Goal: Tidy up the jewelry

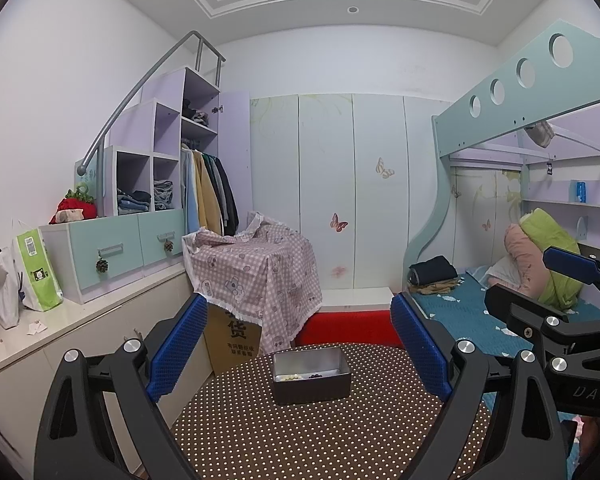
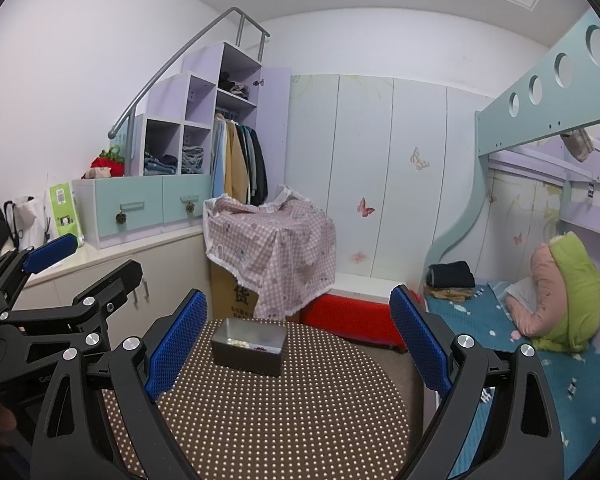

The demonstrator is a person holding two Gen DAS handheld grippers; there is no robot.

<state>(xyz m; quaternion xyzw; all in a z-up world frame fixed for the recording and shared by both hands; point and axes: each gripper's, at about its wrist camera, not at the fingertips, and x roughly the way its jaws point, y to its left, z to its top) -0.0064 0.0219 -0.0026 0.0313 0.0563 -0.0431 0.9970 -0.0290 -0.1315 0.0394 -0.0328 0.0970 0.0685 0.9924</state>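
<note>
A dark metal box [image 1: 311,376] stands on the far part of a round brown dotted table [image 1: 320,436]. Inside it lie pale beads [image 1: 289,377] and dark beads [image 1: 315,376]. My left gripper [image 1: 300,348] is open and empty, held above the table's near side, short of the box. In the right wrist view the box [image 2: 249,346] sits ahead and left of centre on the table [image 2: 268,420]. My right gripper [image 2: 298,340] is open and empty, also short of the box. Each gripper shows in the other's view, the right one [image 1: 540,284] and the left one [image 2: 84,256].
A cardboard box under a pink checked cloth [image 1: 260,268] and a red stool [image 1: 352,326] stand behind the table. A white counter with bags [image 1: 32,276] runs along the left. A bunk bed with blue bedding [image 1: 472,320] is on the right.
</note>
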